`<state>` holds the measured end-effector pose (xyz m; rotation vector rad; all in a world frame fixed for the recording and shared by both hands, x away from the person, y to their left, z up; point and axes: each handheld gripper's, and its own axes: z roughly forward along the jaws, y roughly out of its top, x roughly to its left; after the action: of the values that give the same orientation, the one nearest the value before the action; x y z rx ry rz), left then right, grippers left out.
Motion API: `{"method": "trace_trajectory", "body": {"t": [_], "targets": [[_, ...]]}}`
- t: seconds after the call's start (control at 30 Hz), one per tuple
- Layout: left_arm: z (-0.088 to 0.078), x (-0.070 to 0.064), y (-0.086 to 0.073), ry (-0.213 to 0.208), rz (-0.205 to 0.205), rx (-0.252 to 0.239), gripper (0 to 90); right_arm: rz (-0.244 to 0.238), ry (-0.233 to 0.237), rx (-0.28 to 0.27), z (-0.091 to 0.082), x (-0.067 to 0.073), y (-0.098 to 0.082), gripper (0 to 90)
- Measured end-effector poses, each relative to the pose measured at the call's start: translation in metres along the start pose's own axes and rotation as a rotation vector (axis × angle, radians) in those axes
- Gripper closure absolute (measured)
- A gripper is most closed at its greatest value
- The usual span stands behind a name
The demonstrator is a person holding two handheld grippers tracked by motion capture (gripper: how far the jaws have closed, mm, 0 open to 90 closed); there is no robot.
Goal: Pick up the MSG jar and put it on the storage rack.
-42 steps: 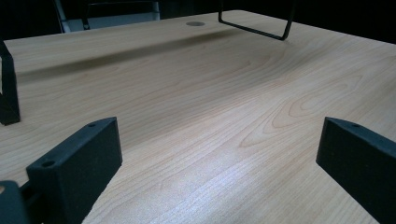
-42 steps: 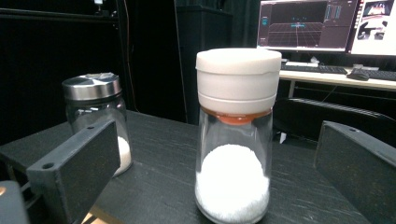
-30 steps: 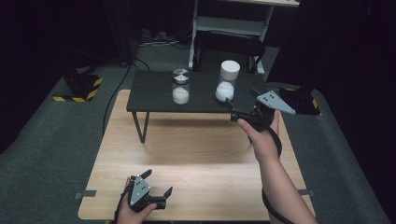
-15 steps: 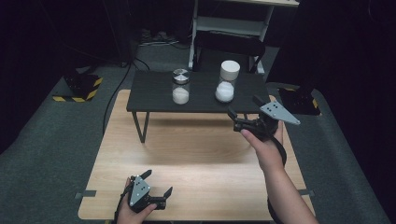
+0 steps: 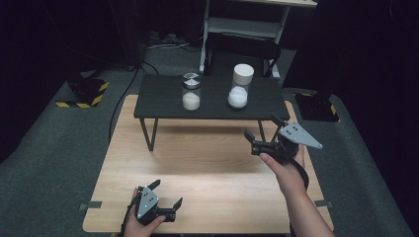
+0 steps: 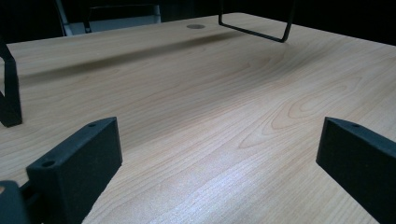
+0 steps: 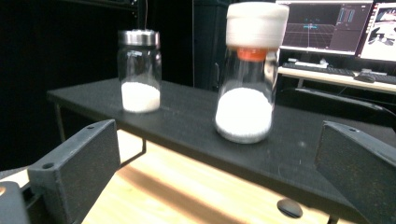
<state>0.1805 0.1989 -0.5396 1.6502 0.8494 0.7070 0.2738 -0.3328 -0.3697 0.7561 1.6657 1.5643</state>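
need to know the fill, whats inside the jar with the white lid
The jar with the white lid holds white powder in its lower part; clear above. Its orange neck hides the very top.

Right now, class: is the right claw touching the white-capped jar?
Apart. In the right gripper view the white-capped jar stands beyond the open right claw, with bare black shelf between them.

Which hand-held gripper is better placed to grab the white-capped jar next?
Right. The right hand-held gripper is open, close to the white-capped jar and facing it; the left hand-held gripper sits low at the near table edge.
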Motion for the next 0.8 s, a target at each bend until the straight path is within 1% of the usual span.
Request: {"method": "trace_trajectory", "body": {"t": [0.23,0.3,0.5,0.8], "targets": [[0.0,-0.001,0.0,0.001,0.0,-0.001,0.6,0.011,-0.002,0.017,-0.016,0.0,-0.021,0.0],[0.0,-0.001,0.0,0.002,0.0,0.002,0.6,0.021,-0.004,0.022,-0.021,0.001,-0.027,0.0],[0.0,-0.001,0.0,0.003,0.002,0.002,0.6,0.005,-0.008,0.04,-0.034,0.004,-0.042,0.0],[0.0,-0.001,0.001,0.003,0.008,0.004,0.6,0.008,-0.006,0.082,-0.05,0.008,-0.067,0.0]]}}
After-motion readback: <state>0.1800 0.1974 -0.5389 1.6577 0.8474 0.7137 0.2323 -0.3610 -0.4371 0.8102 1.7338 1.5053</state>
